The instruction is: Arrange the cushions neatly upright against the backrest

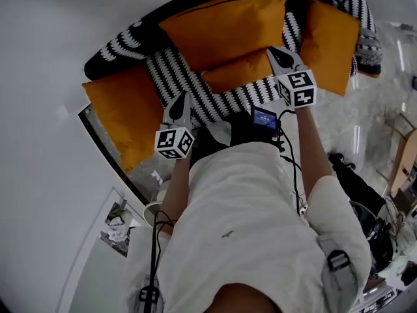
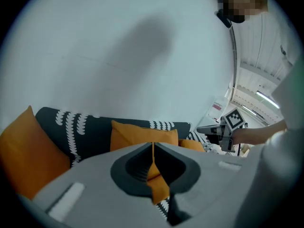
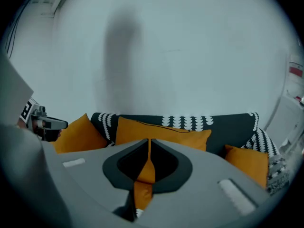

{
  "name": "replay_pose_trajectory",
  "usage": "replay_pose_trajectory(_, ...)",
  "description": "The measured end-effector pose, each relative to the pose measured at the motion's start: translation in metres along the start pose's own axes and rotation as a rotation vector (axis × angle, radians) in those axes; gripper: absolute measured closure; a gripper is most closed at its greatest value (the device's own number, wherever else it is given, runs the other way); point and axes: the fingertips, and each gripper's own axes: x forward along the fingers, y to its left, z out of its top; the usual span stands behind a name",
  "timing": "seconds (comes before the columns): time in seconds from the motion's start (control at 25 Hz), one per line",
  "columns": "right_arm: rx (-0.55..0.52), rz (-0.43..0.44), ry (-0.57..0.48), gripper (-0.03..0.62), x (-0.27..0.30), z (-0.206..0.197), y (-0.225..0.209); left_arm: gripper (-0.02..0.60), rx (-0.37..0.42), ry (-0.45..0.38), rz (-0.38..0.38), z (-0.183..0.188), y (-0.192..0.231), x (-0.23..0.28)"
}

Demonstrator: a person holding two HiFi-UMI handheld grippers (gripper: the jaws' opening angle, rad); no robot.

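Sofa: one, black-and-white patterned, set against a plain wall.

Cushions: four, all orange.
- The large cushion leans centrally on the backrest and appears already placed.
- The left cushion and the right cushion sit at the two ends, slanted outward rather than squared to the back. Both are judged to need correction.
- The small cushion lies flat on the seat just in front of the large one, not yet stood up.

Grippers: two.
- The left gripper and the right gripper both point down toward the seat.
- Each has its jaws drawn together on nothing, and only a thin slit shows between them.
- Both appear to be on approach; neither holds a cushion.
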Motion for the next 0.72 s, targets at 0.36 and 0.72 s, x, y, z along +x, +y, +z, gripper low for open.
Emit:
replay_pose_trajectory(0.36, 0.045, -0.048, -0.002, 0.516, 0.061, 0.005, -0.094, 0.562, -0.051, -0.045, 0.095, 0.027, 0.024, 0.086)
replay_pose_trajectory(0.72, 0.056, -0.102, 0.02, 0.485, 0.114, -0.01, -0.141, 0.54, -0.006, -0.015, 0.138, 0.018, 0.045, 0.141)
